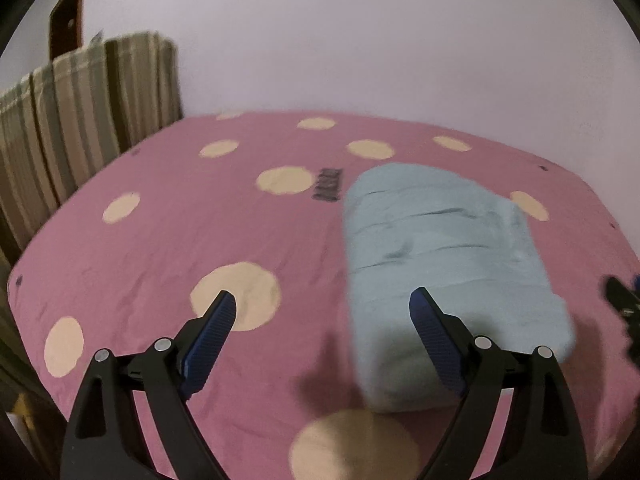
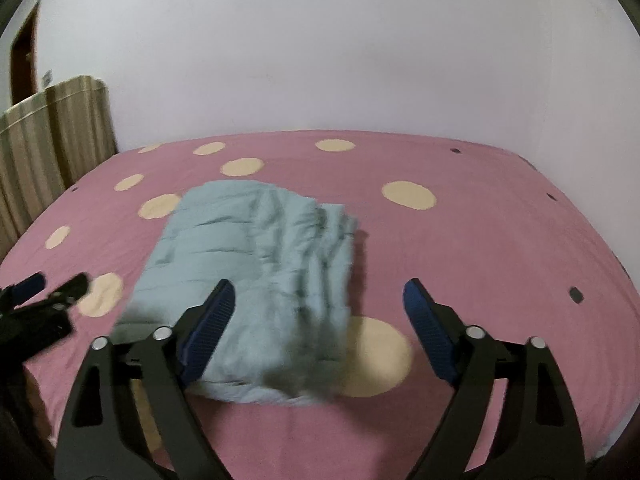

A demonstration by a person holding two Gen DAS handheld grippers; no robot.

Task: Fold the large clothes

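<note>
My left gripper [image 1: 322, 298] and right gripper [image 2: 318, 286], both released and empty, hover over the folded blue garment [image 2: 256, 280] on the bed [image 2: 500, 240]; its near edge is blurred, its type unclear.

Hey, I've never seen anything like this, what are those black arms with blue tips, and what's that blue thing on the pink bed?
Those are two hand-held grippers; a person carries one in each hand. Each picture comes from a camera on one gripper, looking along its two fingers. The left gripper and the right gripper are both open and hold nothing. On the pink bedspread with cream dots lies a light blue garment, already folded into a thick bundle. The other gripper peeks in at each picture's edge. A striped cloth hangs by the wall.
</note>
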